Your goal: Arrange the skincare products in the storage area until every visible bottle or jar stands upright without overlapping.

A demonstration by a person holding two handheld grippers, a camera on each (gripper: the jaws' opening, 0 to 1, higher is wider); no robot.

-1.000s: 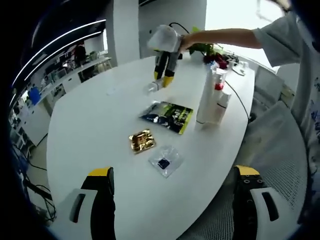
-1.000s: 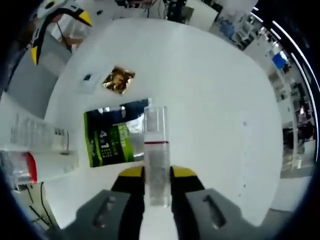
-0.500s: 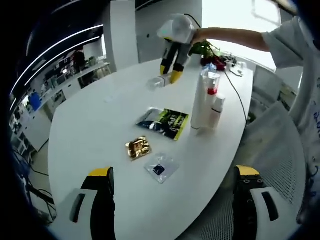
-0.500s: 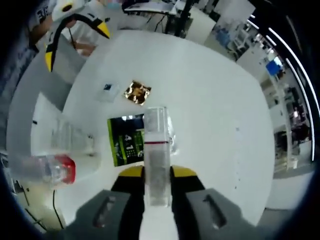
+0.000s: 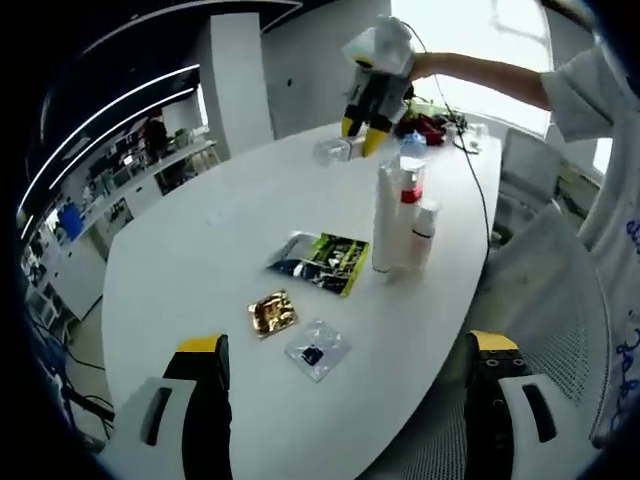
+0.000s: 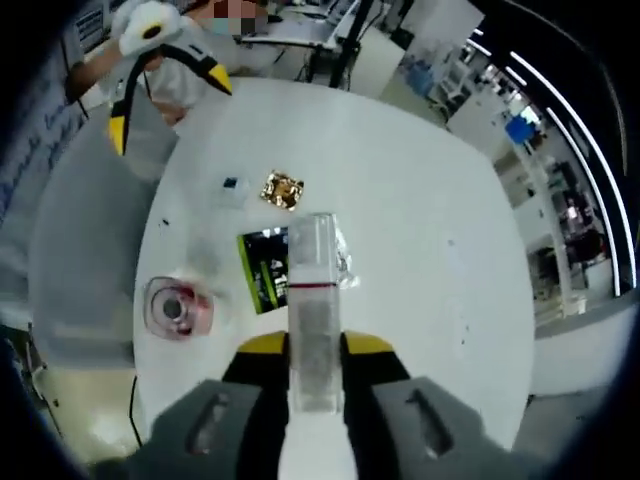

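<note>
Right gripper (image 6: 316, 372) is clamping a clear tube bottle (image 6: 314, 300) between its yellow-tipped jaws, holding it in the air above the white table (image 6: 420, 230); a thin red line is crossing the tube partway up. In the left gripper view the same gripper (image 5: 362, 128) is hanging high over the table's far end, held by a person's hand, with the small clear bottle (image 5: 331, 150) at its tips.

Left gripper (image 5: 345, 400) is sitting off the table's near edge with jaws wide apart, gripping nothing.

On the table: a tall white bottle with a red band (image 5: 388, 215) is standing upright toward the right edge, a shorter white bottle (image 5: 422, 232) touching or just beside it. From above, in the right gripper view, the red-banded one is showing as a round cap (image 6: 176, 308). A green-and-black sachet (image 5: 319, 262) is lying flat mid-table, a gold foil packet (image 5: 271, 313) nearer the near edge, and a clear packet with a dark square (image 5: 316, 350) just beside that.
</note>
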